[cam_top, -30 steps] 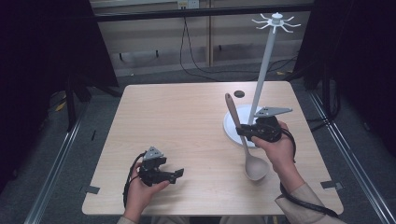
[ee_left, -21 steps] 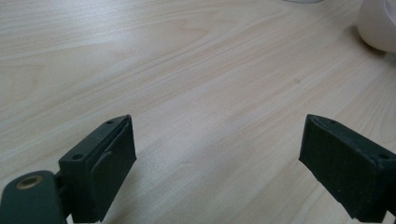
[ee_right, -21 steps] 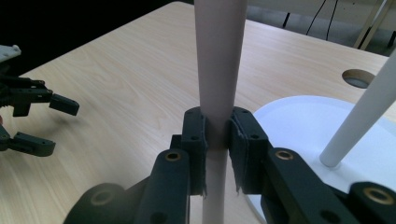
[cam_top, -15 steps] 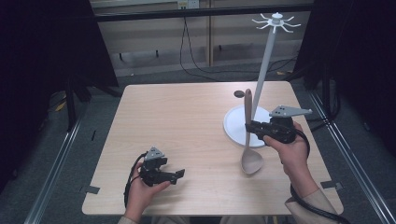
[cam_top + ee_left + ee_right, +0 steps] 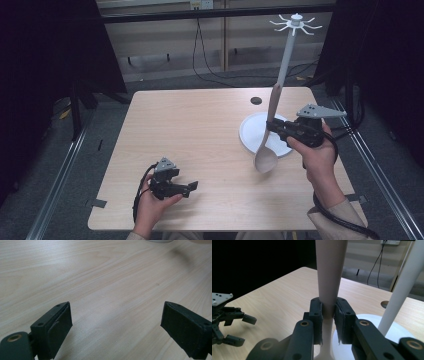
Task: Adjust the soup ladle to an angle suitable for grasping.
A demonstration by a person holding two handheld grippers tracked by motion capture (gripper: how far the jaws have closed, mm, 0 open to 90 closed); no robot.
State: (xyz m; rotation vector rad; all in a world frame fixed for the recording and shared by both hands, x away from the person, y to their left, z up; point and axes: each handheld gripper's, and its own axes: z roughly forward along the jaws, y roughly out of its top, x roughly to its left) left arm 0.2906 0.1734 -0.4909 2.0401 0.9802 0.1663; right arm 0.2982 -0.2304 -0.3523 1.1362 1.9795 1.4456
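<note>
A wooden spoon (image 5: pixel 270 127) hangs nearly upright above the table, bowl down and handle up, with my right gripper (image 5: pixel 272 126) shut on its handle. The right gripper view has the handle (image 5: pixel 329 277) clamped between both pads. Just behind the spoon stands a white utensil stand (image 5: pixel 287 55) with hooks at its top (image 5: pixel 296 22) and a round white base (image 5: pixel 252 133). My left gripper (image 5: pixel 192 186) rests low at the front left of the table, open and holding nothing; its view looks onto bare wood between the fingers (image 5: pixel 58 326).
The light wooden table (image 5: pixel 195 135) has a small dark round hole (image 5: pixel 256 100) near its far edge. Dark curtains and cables lie beyond the table. Metal floor rails run along both sides.
My right gripper has raised the spoon and swung it from slanted to nearly upright, close to the stand's pole. The left gripper has stayed put.
</note>
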